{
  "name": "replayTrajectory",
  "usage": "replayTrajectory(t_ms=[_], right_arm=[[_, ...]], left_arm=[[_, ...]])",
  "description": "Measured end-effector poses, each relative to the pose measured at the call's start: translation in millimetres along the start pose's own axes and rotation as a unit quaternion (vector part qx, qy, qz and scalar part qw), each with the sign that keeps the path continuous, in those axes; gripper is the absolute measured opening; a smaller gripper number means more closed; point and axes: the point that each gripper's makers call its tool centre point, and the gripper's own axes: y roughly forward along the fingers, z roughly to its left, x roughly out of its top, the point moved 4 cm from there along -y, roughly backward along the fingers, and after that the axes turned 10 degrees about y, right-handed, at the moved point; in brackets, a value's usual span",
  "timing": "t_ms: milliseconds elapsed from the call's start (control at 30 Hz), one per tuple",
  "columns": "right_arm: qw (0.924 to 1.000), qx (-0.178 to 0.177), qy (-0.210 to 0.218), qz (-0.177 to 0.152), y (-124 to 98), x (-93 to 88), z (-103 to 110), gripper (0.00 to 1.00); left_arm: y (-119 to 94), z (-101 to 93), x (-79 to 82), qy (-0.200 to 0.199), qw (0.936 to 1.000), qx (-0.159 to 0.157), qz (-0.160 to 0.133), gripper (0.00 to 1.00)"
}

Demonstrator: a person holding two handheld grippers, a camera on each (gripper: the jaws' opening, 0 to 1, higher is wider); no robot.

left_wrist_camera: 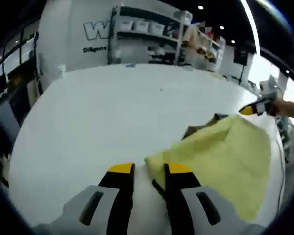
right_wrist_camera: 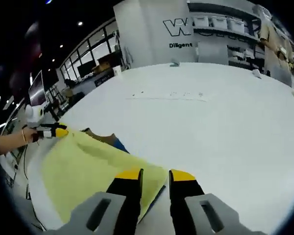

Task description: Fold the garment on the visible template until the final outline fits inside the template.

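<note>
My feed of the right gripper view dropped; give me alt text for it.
The right tongs sit at a corner of a yellow garment on a white table, jaws slightly apart. The left tongs hold its far corner.

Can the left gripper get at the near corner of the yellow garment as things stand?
Probably yes. The garment's near corner lies right at the left gripper's tips, which stand apart, with bare white table around and nothing between them.
</note>
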Motion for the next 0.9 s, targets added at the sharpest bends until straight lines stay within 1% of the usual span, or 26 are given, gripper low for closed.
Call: replayTrajectory(t_ms=[100,133,200,267,300,333,367,433,467,533,567,600,667,700,733,767,800,833,900], right_arm=[[1.0000,0.004,0.001,0.007,-2.9,-4.0,-0.7,0.14],[0.9999,0.008,0.001,0.010,-7.3,-9.3,2.8,0.14],[0.9998,0.012,-0.005,0.012,-8.8,-11.6,3.0,0.14],[0.9997,0.014,-0.014,0.018,-13.5,-18.8,4.1,0.14],[0.9995,0.018,-0.015,0.022,-16.7,-24.0,6.4,0.15],[0.9994,0.020,-0.016,0.023,-17.7,-25.9,6.5,0.15],[0.9991,0.024,-0.020,0.028,-20.6,-31.2,8.5,0.15],[0.9984,0.027,-0.033,0.038,-27.1,-40.5,13.1,0.15],[0.9982,0.026,-0.036,0.040,-28.6,-44.3,12.2,0.16],[0.9978,0.031,-0.039,0.044,-33.2,-49.8,15.3,0.16],[0.9975,0.034,-0.040,0.048,-36.3,-53.7,17.9,0.16],[0.9973,0.037,-0.040,0.049,-40.5,-58.7,23.5,0.15],[0.9969,0.043,-0.041,0.052,-45.5,-63.8,26.5,0.15],[0.9969,0.043,-0.042,0.052,-46.5,-65.0,27.1,0.15],[0.9967,0.045,-0.042,0.053,-49.5,-70.8,27.3,0.15],[0.9966,0.046,-0.042,0.055,-50.4,-72.7,27.9,0.15],[0.9967,0.043,-0.038,0.057,-52.5,-76.0,27.0,0.15],[0.9969,0.043,-0.035,0.057,-56.5,-80.1,28.8,0.16],[0.9969,0.045,-0.033,0.056,-61.5,-86.4,31.4,0.15]], left_arm=[[-7.0,-1.4,-1.3,-0.019,0.9998,0.000,-0.003,0.16],[-11.1,-2.7,-1.8,-0.019,0.9998,-0.001,-0.006,0.17],[-23.7,-14.6,-5.1,-0.021,0.9997,-0.005,-0.008,0.17],[-25.0,-17.0,-6.6,-0.027,0.9996,-0.006,-0.013,0.18],[-29.1,-23.4,-6.5,-0.030,0.9994,-0.012,-0.015,0.18],[-30.1,-25.6,-7.1,-0.031,0.9993,-0.015,-0.014,0.19],[-36.9,-35.9,-7.9,-0.027,0.9993,-0.024,-0.010,0.20],[-42.5,-44.0,-11.1,-0.018,0.9994,-0.029,-0.006,0.21],[-45.6,-50.1,-13.9,-0.007,0.9996,-0.029,-0.001,0.21],[-49.3,-59.1,-20.1,0.028,0.9989,-0.034,0.017,0.21],[-50.8,-59.3,-24.8,0.037,0.9983,-0.033,0.030,0.21],[-52.2,-61.9,-25.7,0.038,0.9984,-0.031,0.028,0.22],[-57.9,-67.8,-28.6,0.036,0.9985,-0.030,0.026,0.22],[-59.0,-68.9,-30.7,0.035,0.9985,-0.033,0.027,0.22],[-61.2,-72.6,-33.8,0.037,0.9981,-0.041,0.027,0.23],[-62.0,-73.6,-36.7,0.038,0.9978,-0.043,0.031,0.24],[-64.7,-75.4,-42.8,0.049,0.9966,-0.046,0.046,0.24],[-66.9,-75.3,-46.7,0.059,0.9958,-0.045,0.053,0.24],[-71.1,-77.1,-48.7,0.057,0.9960,-0.045,0.052,0.23]])
